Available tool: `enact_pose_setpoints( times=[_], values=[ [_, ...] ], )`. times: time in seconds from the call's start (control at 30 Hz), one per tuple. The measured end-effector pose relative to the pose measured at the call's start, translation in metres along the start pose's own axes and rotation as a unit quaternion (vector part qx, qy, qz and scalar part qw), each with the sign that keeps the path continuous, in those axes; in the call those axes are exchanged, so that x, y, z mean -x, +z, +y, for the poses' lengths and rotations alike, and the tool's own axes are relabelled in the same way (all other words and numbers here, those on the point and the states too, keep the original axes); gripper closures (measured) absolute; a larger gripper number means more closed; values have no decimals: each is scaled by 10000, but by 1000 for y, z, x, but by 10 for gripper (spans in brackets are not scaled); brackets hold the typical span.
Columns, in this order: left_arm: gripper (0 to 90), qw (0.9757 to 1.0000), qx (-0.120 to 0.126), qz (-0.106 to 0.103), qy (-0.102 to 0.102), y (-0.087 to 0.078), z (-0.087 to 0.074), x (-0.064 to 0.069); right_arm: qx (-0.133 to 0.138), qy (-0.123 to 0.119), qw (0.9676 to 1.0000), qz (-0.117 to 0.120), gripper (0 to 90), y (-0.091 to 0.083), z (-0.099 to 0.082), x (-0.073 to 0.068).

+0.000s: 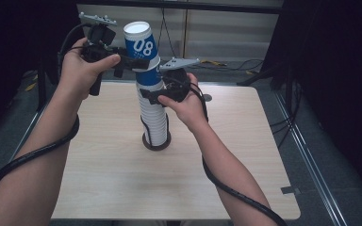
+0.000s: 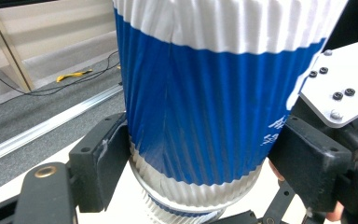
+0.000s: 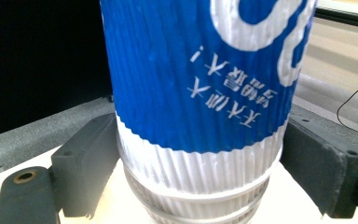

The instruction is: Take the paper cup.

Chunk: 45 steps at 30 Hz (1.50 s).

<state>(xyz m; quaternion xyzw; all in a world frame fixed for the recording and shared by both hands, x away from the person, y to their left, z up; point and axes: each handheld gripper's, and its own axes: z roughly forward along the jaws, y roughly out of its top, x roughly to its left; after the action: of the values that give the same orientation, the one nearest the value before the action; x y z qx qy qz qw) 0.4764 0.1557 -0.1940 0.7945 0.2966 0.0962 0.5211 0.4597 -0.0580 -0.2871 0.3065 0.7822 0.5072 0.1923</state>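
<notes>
Standing upside down on the table [image 1: 99, 188], near its middle: a tall stack [image 1: 154, 120] of ribbed paper cups, base ringed by a dark holder [image 1: 156, 145]. Tilting off the top of the stack: the top cup [image 1: 141, 47], blue with a white "08", white bottom up, leaning toward the left.

Clamped on that top cup near its lower rim: left gripper [image 1: 133, 62], raised in the left hand [image 1: 82, 66], jaws pressing the blue ribbed wall from both sides. Seen closer in the left gripper view: top cup [image 2: 205, 107] between the two black jaws, rim resting over the white cups below, left gripper [image 2: 200, 158] squeezed against it.

Closed on the stack just beneath: right gripper [image 1: 152, 94], held in the right hand [image 1: 186, 101], jaws spread wide around the second cup [image 1: 152, 77]. Seen closer in the right gripper view: second cup [image 3: 200, 74], blue above a white ribbed band, with both pads of the right gripper [image 3: 200, 172] touching that white band at either side.

Trailing from each gripper along the forearms toward the near edge: a black cable [image 1: 33, 155].
</notes>
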Motion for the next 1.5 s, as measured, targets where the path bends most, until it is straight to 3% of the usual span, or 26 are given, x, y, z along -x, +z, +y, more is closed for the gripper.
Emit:
enact_pose_setpoints(
  times=[0.73,0.9,1.5],
  values=[
    [219,9998,207,23,-55,-19,7,-2,39,-62,10000,-45,138,0,-2,-1],
    [219,9995,256,26,-172,-24,3,-4,40,-69,10000,-42,138,0,-3,0],
    [219,9994,269,47,-214,-47,-12,-12,28,-61,10000,-54,138,-1,-3,-1]
  ],
)
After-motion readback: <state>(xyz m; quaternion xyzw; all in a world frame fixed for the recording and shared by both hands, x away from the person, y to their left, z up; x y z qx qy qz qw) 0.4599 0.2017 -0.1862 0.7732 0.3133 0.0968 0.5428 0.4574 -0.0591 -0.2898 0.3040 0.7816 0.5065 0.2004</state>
